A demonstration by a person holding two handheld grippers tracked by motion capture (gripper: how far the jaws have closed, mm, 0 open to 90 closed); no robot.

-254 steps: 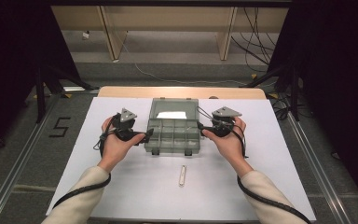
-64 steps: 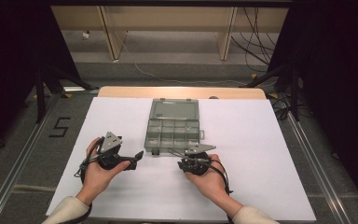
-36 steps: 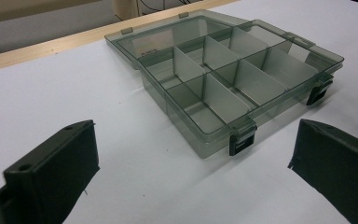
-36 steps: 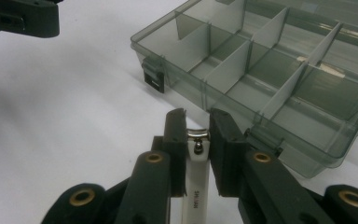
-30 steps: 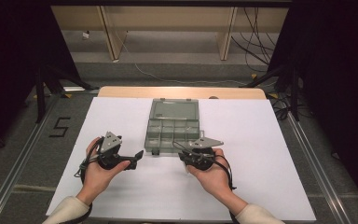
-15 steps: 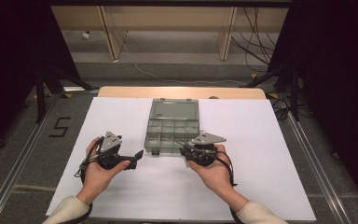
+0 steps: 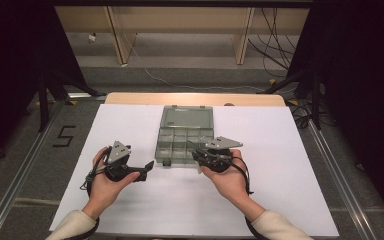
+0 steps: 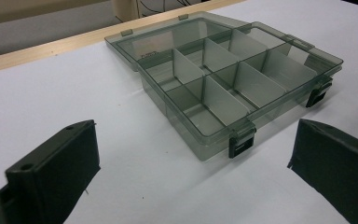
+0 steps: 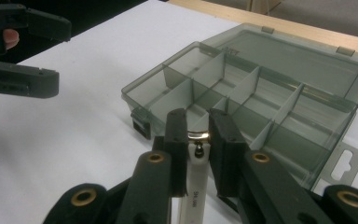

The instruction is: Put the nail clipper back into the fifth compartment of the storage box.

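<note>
Your right gripper (image 9: 198, 140) clenched on a white tube (image 9: 193, 186) at the open organizer box's (image 7: 185, 137) near edge, tube's lower end cut off, your left gripper (image 7: 147, 167) released, bare desk (image 7: 130, 125) around it.

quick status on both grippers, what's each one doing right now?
Left gripper: open, nothing between its jaws, beside the organizer box.
Right gripper: shut on a slim white tube with a metal tip, at the box's front edge.

White-covered table (image 7: 145, 210) bears an open grey compartment box (image 7: 186, 137); apparently empty.
</note>
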